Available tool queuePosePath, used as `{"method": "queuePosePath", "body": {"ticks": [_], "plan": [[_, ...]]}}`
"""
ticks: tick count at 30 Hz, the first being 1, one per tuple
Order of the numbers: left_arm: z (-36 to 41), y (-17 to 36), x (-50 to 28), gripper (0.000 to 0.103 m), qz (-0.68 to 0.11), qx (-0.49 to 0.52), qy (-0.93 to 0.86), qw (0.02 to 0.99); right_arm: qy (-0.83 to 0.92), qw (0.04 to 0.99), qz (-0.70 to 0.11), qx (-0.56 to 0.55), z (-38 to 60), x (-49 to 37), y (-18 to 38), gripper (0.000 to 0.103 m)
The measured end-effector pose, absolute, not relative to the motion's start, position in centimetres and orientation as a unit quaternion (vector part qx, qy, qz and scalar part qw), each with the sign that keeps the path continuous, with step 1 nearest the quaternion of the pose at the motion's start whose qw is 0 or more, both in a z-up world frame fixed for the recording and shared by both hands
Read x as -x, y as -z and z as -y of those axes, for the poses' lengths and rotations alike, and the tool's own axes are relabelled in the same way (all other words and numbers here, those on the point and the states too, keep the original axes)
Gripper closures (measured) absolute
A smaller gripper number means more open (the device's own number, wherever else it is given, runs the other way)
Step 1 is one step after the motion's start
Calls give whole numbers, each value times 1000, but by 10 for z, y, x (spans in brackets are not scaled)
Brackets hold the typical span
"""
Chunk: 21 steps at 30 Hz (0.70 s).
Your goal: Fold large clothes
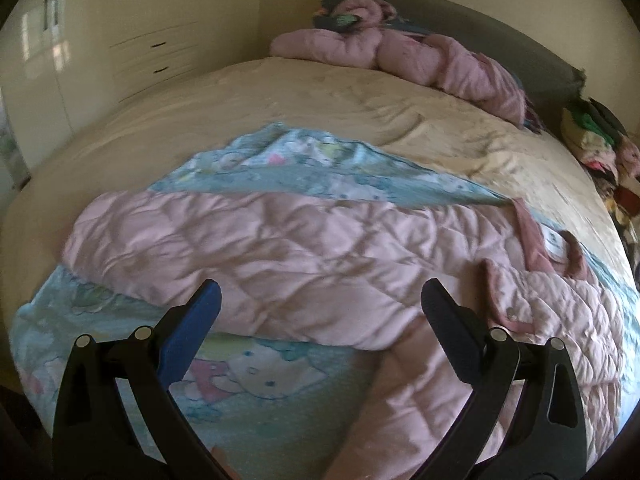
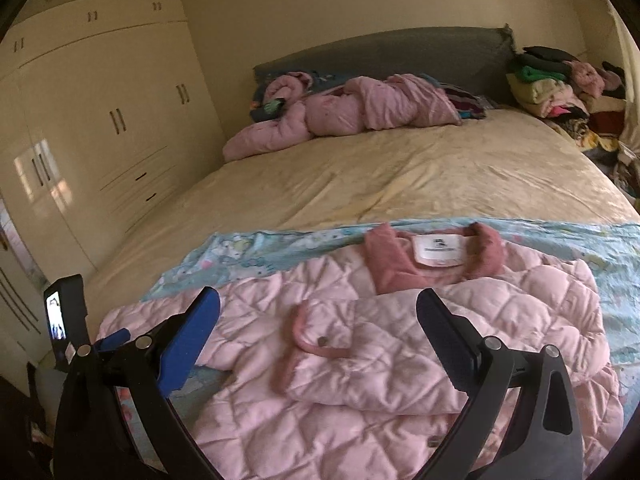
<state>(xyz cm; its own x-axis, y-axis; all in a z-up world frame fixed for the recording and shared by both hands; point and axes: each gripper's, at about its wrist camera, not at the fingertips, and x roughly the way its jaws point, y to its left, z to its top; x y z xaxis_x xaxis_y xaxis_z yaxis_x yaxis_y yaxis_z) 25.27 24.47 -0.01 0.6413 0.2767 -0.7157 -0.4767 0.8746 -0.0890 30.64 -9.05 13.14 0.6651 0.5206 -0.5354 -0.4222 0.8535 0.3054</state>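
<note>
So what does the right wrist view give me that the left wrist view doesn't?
Only the right wrist view shows the jacket's collar label head-on, and the left gripper's camera unit at the left edge.

Only the left wrist view shows the cartoon cat print on the blue sheet, beside the jacket's hem.

Both show the pink quilted jacket on the blue sheet, a second pink jacket by the headboard, and each view's own gripper open: right gripper, left gripper.
</note>
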Motion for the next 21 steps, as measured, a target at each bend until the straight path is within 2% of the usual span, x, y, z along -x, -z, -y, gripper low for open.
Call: {"method": "queuePosePath", "body": {"ticks": [11, 21], "plan": [[-307, 10, -233, 9, -366, 182, -283, 868, -314, 891, -323, -52, 28, -292, -126, 5], [-366, 41, -213, 9, -374, 264, -321, 829, -383, 859, -340, -13, -35, -274, -109, 5]]}}
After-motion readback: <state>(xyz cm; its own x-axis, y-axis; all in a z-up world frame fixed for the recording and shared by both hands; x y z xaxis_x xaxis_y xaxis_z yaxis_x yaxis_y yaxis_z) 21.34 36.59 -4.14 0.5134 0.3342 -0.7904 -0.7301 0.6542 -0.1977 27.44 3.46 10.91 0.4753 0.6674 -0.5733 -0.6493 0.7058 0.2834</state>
